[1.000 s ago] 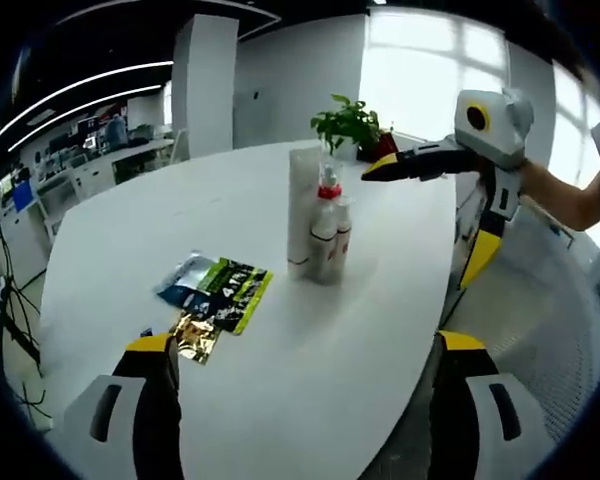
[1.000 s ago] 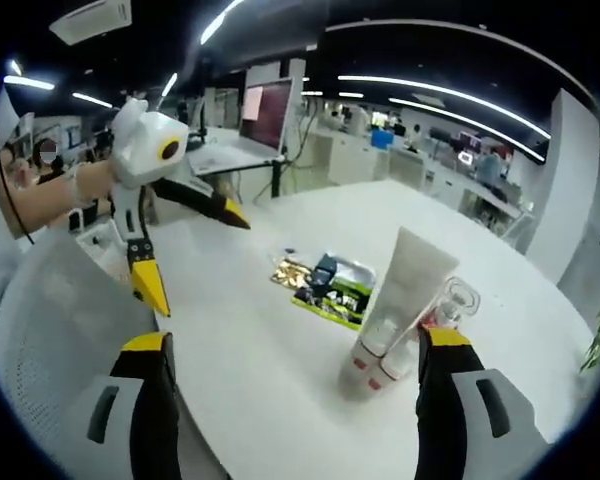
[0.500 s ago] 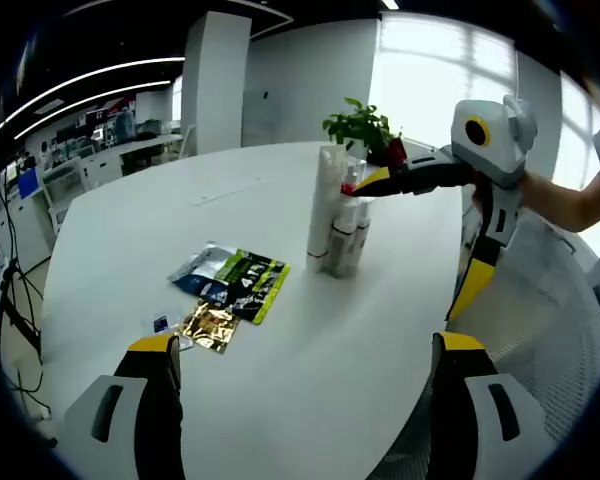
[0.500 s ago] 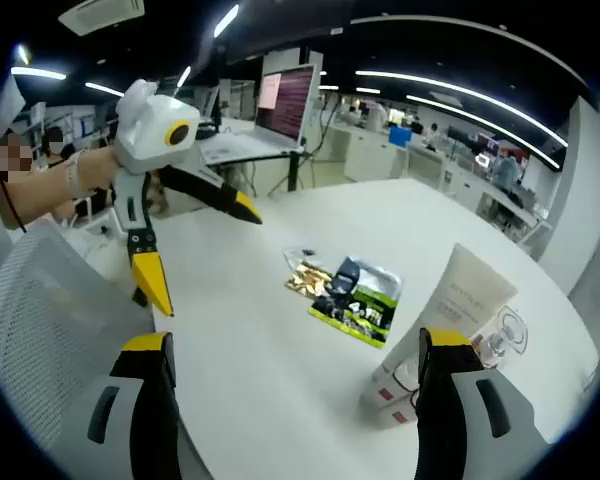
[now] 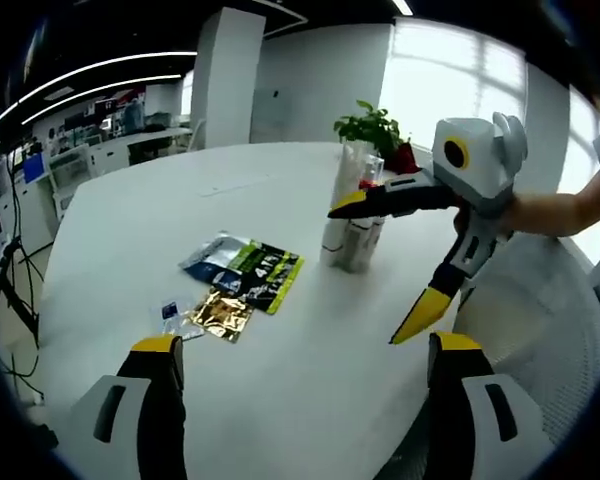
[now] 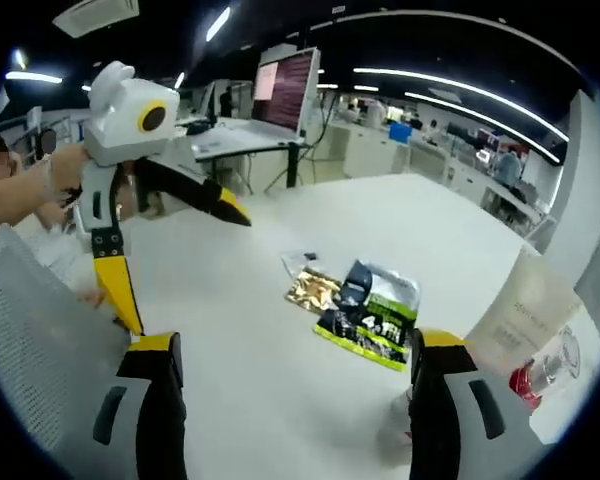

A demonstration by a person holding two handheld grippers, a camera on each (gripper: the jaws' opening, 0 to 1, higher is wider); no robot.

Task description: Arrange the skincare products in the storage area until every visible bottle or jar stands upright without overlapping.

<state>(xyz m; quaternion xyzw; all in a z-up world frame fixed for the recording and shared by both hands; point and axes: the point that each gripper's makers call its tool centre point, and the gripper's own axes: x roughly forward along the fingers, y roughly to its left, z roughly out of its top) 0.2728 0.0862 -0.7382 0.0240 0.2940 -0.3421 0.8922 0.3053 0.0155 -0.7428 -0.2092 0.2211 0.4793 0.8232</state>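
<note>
A white tube (image 5: 338, 212) and a small spray bottle with a red collar (image 5: 364, 222) stand upright, close together on the white table (image 5: 310, 400). My right gripper (image 5: 380, 262) reaches in from the right, open wide; its upper jaw crosses in front of the bottles and its lower jaw hangs beside them. My left gripper (image 5: 304, 343) is open at the near table edge, holding nothing. In the right gripper view the tube (image 6: 525, 310) and a clear bottle with a red part (image 6: 542, 375) sit at the far right. The right gripper (image 6: 295, 345) is open there, and the open left gripper (image 6: 185, 270) hangs at the left.
Flat sachets lie left of the bottles: a green-black pack (image 5: 265, 275), a gold one (image 5: 220, 313) and a tiny one (image 5: 170, 312). A potted plant (image 5: 375, 125) stands behind the bottles. A grey mesh chair (image 5: 540, 330) is by the table edge. A person's arm holds each gripper.
Both views have shifted with the hands. The right gripper has dropped and come nearer the bottles, its upper jaw now across them. In the right gripper view the bottles have slid to the right edge.
</note>
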